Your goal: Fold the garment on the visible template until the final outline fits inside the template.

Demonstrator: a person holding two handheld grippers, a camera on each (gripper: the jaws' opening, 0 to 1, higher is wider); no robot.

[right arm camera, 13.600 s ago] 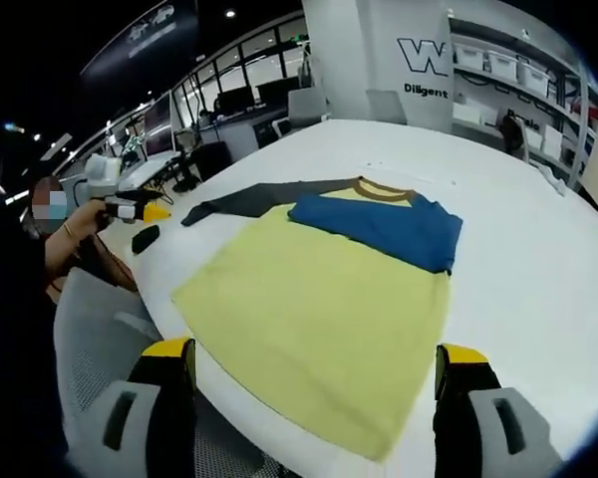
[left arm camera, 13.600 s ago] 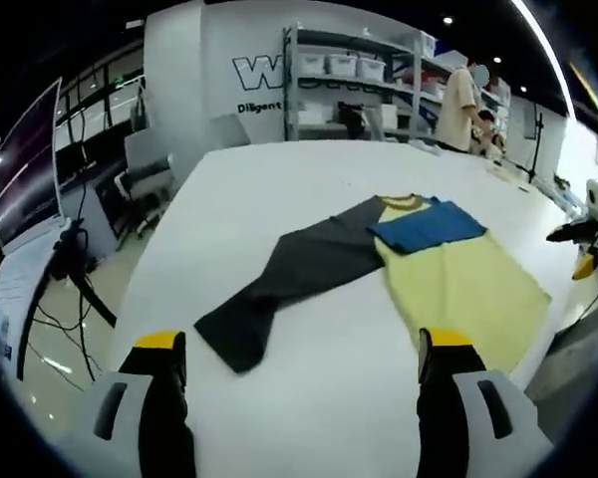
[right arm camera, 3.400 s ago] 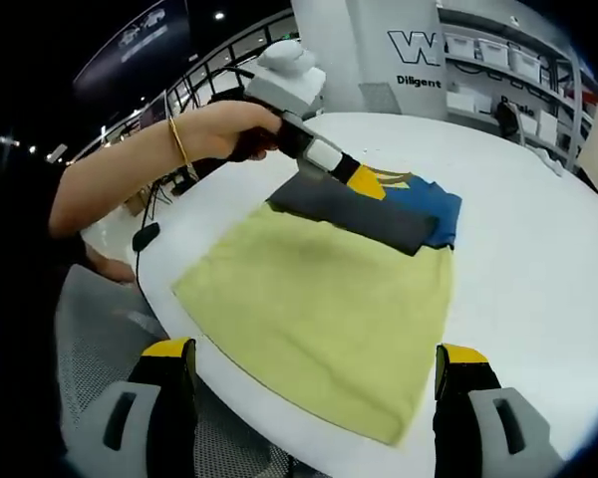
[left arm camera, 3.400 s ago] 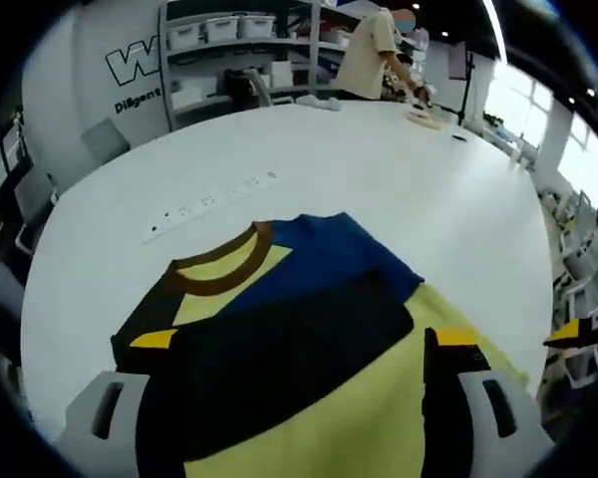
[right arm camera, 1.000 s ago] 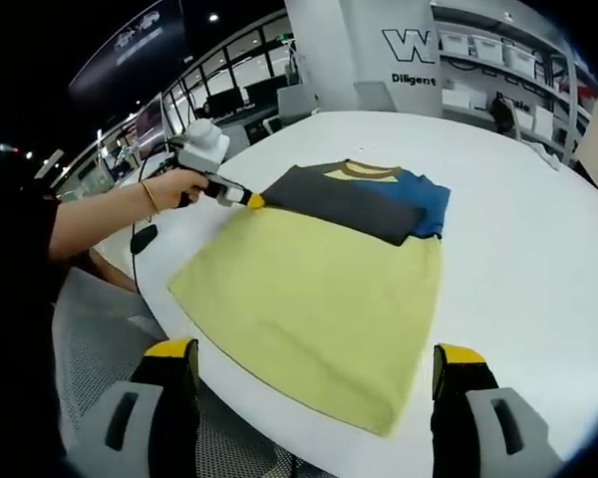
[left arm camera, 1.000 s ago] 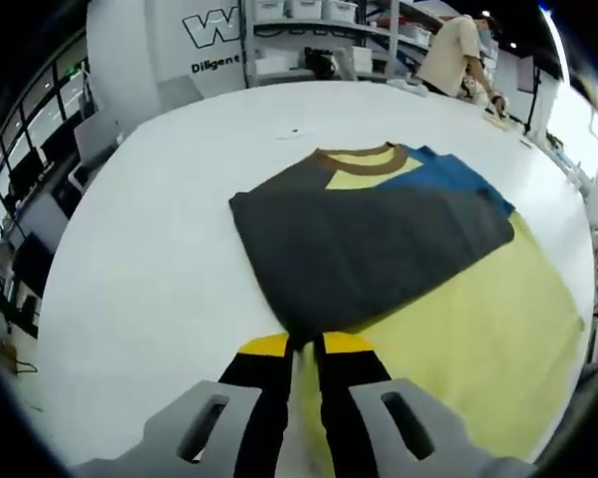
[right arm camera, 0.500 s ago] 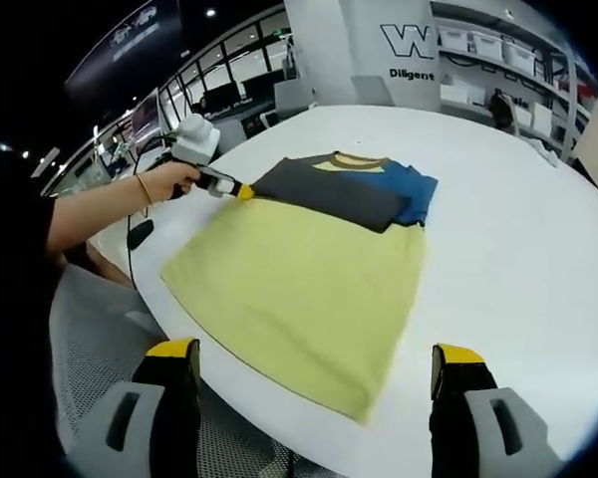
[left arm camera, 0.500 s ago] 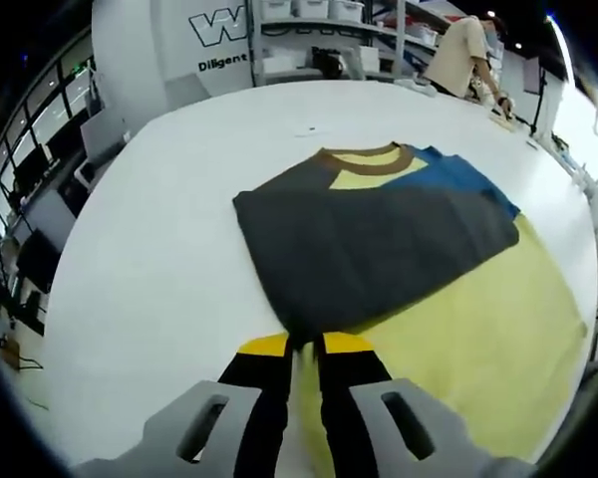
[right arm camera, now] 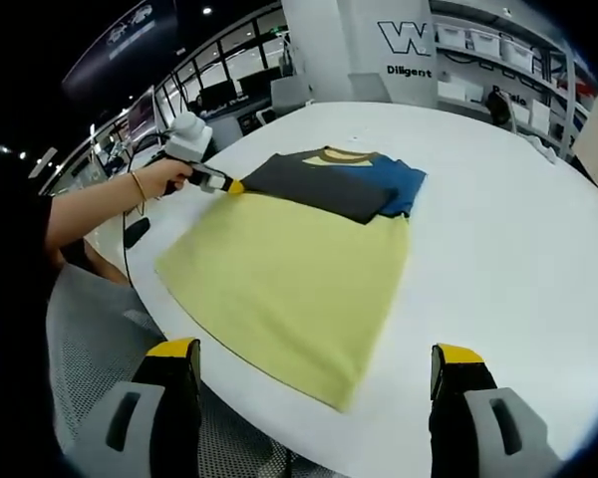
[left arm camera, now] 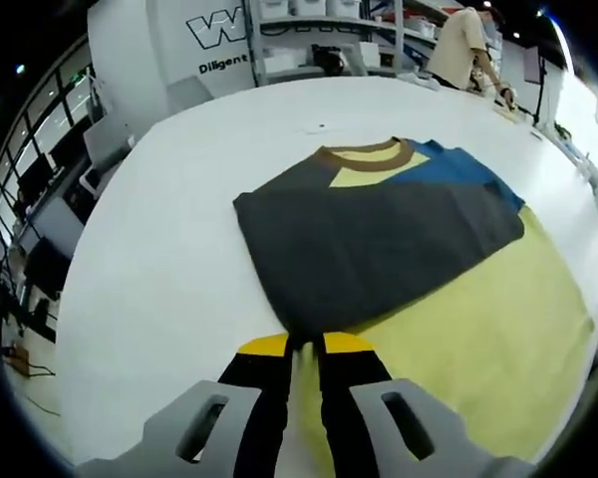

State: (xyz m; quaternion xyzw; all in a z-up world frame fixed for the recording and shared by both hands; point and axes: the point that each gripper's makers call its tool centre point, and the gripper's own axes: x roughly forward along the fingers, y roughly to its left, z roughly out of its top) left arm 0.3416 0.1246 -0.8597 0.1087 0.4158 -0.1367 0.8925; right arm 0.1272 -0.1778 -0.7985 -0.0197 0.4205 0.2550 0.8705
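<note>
The yellow T-shirt with dark grey and blue sleeves (right arm camera: 299, 259) lay flat at frame centre on the round white table (right arm camera: 498, 229). The left gripper (left arm camera: 304, 346) pinched its grey sleeve edge; the right gripper (right arm camera: 314, 383) stood wide, empty. Sleeve folding appeared in hand; releasing and folding the body probably followed.

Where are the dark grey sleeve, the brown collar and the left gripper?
dark grey sleeve (left arm camera: 379, 244), left gripper view, middle of the folded panel
brown collar (left arm camera: 364, 156), left gripper view, front of the neckband
left gripper (right arm camera: 235, 186), right gripper view, yellow tips at the shirt's edge
</note>
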